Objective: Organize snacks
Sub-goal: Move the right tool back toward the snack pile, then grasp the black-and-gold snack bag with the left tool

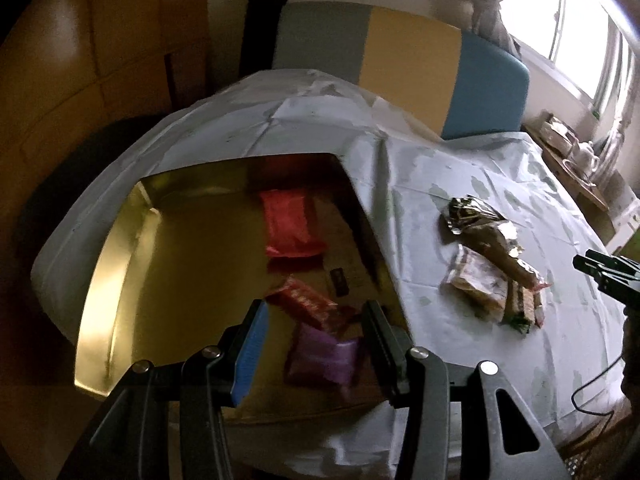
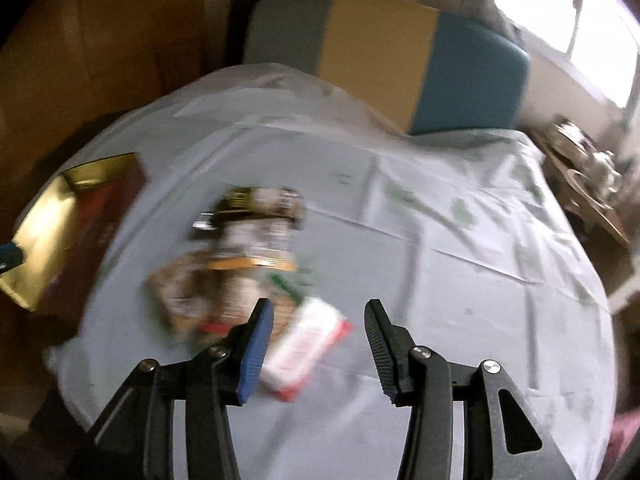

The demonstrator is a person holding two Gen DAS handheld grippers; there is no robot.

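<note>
Left gripper (image 1: 316, 344) hangs over the gold box (image 1: 120, 264), jaws spread, nothing pinched; three packets w/ a purple packet (image 1: 324, 356) already inside. Right gripper (image 2: 320, 344), jaws apart & empty, faces the snack pile (image 2: 240, 260) on the tablecloth (image 2: 440, 280), probably lining up the white packet (image 2: 304, 344); view's blurred.
</note>
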